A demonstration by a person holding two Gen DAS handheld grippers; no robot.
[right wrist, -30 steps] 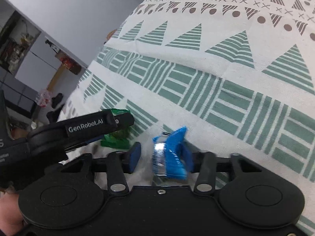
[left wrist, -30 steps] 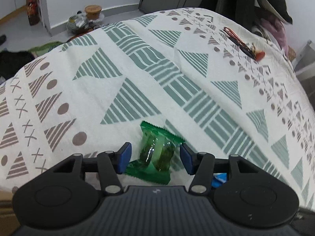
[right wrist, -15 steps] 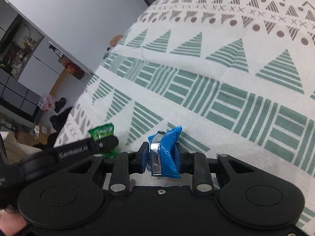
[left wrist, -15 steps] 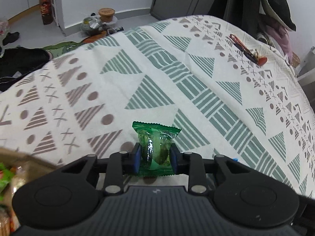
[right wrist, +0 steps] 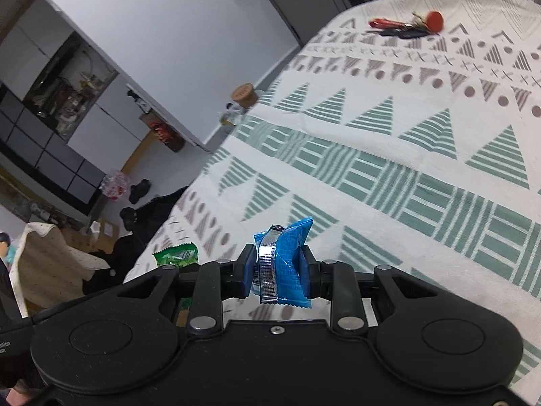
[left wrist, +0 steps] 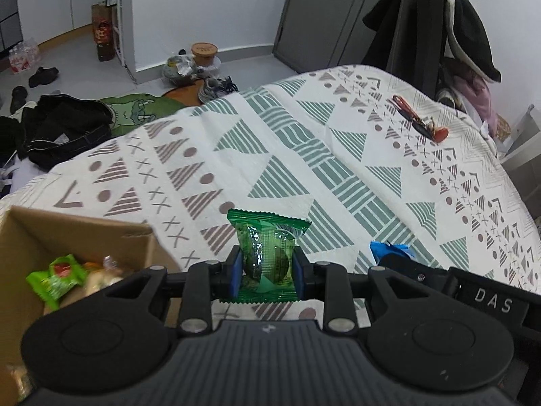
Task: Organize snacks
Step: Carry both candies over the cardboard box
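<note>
The left claw [left wrist: 267,269] is gripping a green snack packet [left wrist: 267,253] between its blue pads, holding it upright and clear above the patterned bedspread [left wrist: 304,155]. Just to its left, a cardboard box [left wrist: 77,233] is sitting open at the edge of the bed, with a light green packet [left wrist: 55,279] and other wrapped snacks lying inside. The right claw [right wrist: 277,275] is pinching a blue snack packet [right wrist: 284,264], its silver seam facing left, also lifted off the bedspread [right wrist: 405,135]. From the left wrist view, the blue packet's tip [left wrist: 389,248] is showing just beside the green one. A red bunch of keys [right wrist: 409,25] is lying far off across the bed.
</note>
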